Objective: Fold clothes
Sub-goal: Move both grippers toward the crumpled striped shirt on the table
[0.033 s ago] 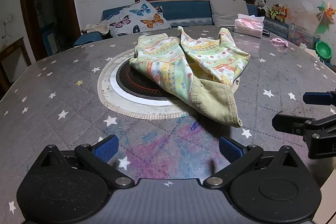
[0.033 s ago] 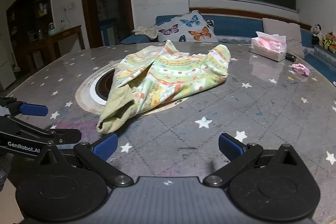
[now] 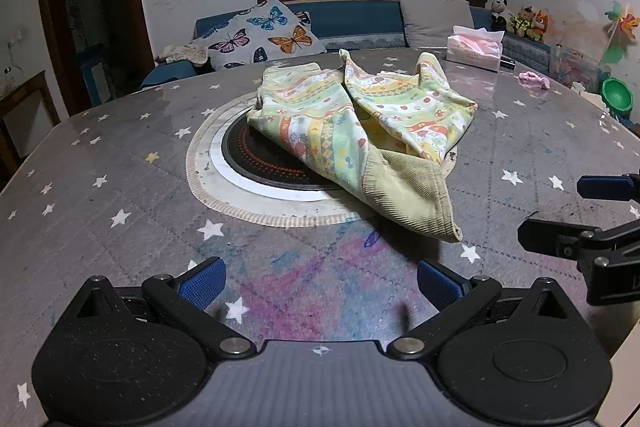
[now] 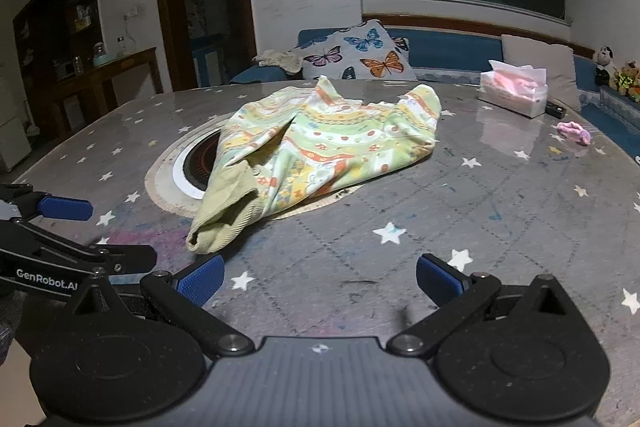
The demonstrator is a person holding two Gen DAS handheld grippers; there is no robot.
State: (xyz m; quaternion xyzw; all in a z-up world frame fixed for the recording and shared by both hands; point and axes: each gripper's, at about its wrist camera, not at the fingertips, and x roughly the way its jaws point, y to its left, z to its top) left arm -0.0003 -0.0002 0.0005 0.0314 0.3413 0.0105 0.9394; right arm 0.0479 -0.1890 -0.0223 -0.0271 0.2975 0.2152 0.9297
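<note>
Garment: child's patterned trousers (image 3: 352, 131), yellow-green with orange and white bands, one olive ribbed cuff (image 3: 412, 199) pointing toward me. They lie crumpled at the middle of the table (image 3: 120, 163), partly covering the round black hotplate (image 3: 256, 163) set into it and its pale ring mat (image 3: 248, 211).

Left tongs (image 3: 318, 279): mine, spread wide, blue pads apart, holding nothing, hovering over the table's near edge short of the cuff.

Right tongs (image 4: 320, 281): mine, likewise wide and empty, over the table just short of the cuff. Each pair shows at the edge of the other's view.

Table extras: tissue box (image 4: 514, 93) and small pink item (image 4: 576, 133) on the far right side, well apart from the trousers.

Background: blue sofa (image 3: 360, 21) with butterfly cushion (image 3: 264, 35) and plain cushion (image 3: 436, 19); plush toys (image 3: 516, 17) at its right end.

Change against the earlier pictures: none that I can see. The trousers lie in the same heap with the same folds, and both tongs sit at the same spots with the same spread.
</note>
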